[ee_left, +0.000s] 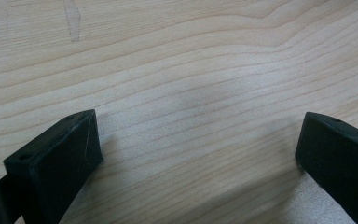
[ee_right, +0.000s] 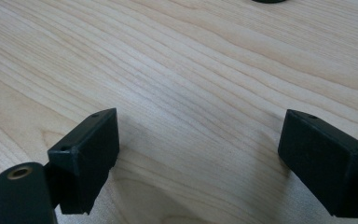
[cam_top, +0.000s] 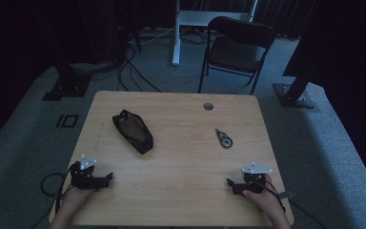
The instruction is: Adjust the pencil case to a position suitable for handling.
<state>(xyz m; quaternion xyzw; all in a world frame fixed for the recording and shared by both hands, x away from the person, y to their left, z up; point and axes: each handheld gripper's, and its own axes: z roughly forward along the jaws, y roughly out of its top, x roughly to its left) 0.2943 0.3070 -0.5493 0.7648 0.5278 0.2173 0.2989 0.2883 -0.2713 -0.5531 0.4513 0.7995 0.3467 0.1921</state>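
Each hand carries a black two-jaw gripper. The left gripper [cam_top: 108, 177] and the right gripper [cam_top: 229, 182] have compact black bodies, each topped by a light grey three-cornered plate with small dark fastener points. A black cable leaves the left gripper's body and loops off the table [cam_top: 181, 162] edge; a thinner black cable trails from the right gripper past a small grey tab. Seen close in the gripper views, the jaws are matte black rectangular blocks with a small round hole in each top face. A brass-coloured ringed hole sits on a rounded black part beside the right gripper's left-hand jaw. The forearms are bare of sleeves.
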